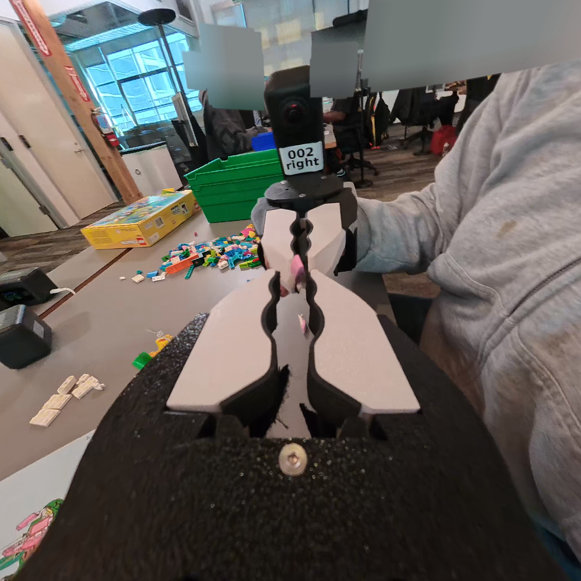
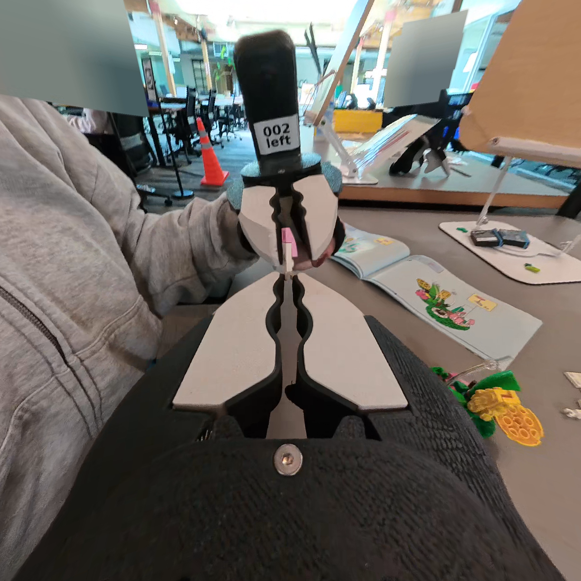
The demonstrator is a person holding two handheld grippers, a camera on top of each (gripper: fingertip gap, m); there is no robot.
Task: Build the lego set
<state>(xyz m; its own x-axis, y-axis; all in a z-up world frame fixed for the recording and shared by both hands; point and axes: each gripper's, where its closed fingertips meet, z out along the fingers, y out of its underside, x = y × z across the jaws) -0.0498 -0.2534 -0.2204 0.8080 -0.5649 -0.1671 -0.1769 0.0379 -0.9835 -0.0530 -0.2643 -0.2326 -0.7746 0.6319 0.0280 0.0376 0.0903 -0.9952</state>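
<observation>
My left gripper [image 1: 291, 283] and my right gripper [image 2: 287, 278] meet tip to tip above the grey table [image 1: 110, 314]. A small pink-and-white lego assembly [image 1: 297, 267] is held between them. In the right wrist view its pink part [image 2: 287, 237] sits between the left gripper's fingers, and its thin white part [image 2: 287, 259] reaches down into the right gripper's tips. Both grippers are shut on it. Another small pink piece [image 1: 302, 323] shows through the gap between the left fingers.
A pile of loose bricks [image 1: 217, 251], a yellow lego box [image 1: 141, 220] and green bins [image 1: 235, 185] lie beyond. White tiles [image 1: 63, 399] and black boxes [image 1: 22, 336] are at left. An open booklet [image 2: 440, 298] and a green-yellow model [image 2: 496, 405] are at right. A person in a grey hoodie [image 2: 78, 251] is close by.
</observation>
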